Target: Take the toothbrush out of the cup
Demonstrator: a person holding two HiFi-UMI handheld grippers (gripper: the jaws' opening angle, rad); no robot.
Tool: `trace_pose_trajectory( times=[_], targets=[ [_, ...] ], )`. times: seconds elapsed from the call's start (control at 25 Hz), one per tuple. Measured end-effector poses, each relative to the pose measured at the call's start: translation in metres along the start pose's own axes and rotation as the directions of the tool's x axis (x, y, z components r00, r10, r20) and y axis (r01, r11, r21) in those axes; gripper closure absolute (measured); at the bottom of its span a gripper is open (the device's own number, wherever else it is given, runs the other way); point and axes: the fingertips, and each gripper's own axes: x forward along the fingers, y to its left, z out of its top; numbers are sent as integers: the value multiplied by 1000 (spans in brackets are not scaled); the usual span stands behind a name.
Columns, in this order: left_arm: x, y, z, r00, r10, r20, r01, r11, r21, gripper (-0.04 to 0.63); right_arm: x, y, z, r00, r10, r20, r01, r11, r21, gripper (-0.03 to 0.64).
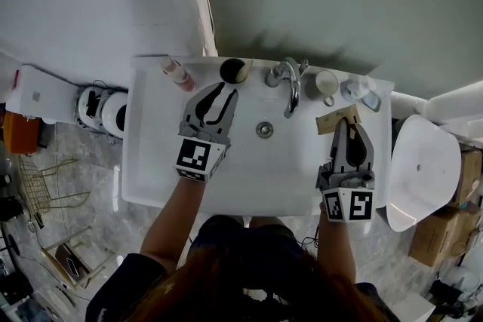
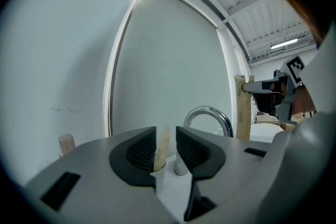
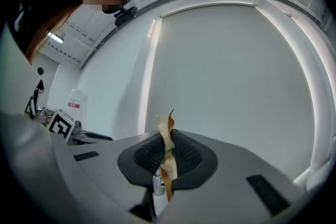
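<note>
Left gripper (image 1: 223, 93) fingers spread, nearer; upright toothbrush (image 2: 162, 145) in cup (image 1: 234, 71) lines up in the gap, just beyond. Right gripper (image 1: 347, 126) pinches paper strip (image 3: 167, 139).

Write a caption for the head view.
Over a white sink, the open left gripper points at the dark cup while the right gripper clamps a tan cardboard strip.

Two grippers (image 1: 223, 91) (image 1: 349, 122), one sink (image 1: 226, 185), one faucet (image 1: 290, 87), two cups (image 1: 235, 70) (image 1: 327, 83), one bottle (image 1: 177, 74).

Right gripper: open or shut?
Shut: the right gripper has both pads closed on a brown paper strip, which sticks up above them.
</note>
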Motion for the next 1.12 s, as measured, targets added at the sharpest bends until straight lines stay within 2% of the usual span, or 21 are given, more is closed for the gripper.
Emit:
trace_pose_trajectory(
  times=[0.04,0.24,0.48,0.56,0.64,0.76,1.12],
  targets=[
    [8,0,-5,1000,1,-9,-1,1000,-3,472,2,1,-5,1000,7,-12,-7,1000,3,577],
    [43,1,-16,999,5,-39,-5,1000,1,423,6,5,-25,998,27,-48,-26,999,21,577],
    [77,8,-33,998,32,-58,-33,999,-8,416,13,3,-36,998,35,-59,-32,998,54,577],
    [82,9,-38,997,46,-66,-46,999,-12,424,15,1,-36,998,35,-57,-32,998,53,577],
    [84,8,-40,996,53,-66,-54,999,-6,484,17,-1,-36,998,31,-54,-28,998,51,577],
    [83,8,-36,997,59,-49,-59,998,6,519,18,-6,-36,999,24,-47,-21,998,55,577],
    [55,7,15,997,69,27,-69,998,-7,529,18,-9,-11,999,36,11,-36,998,42,577]
  ],
)
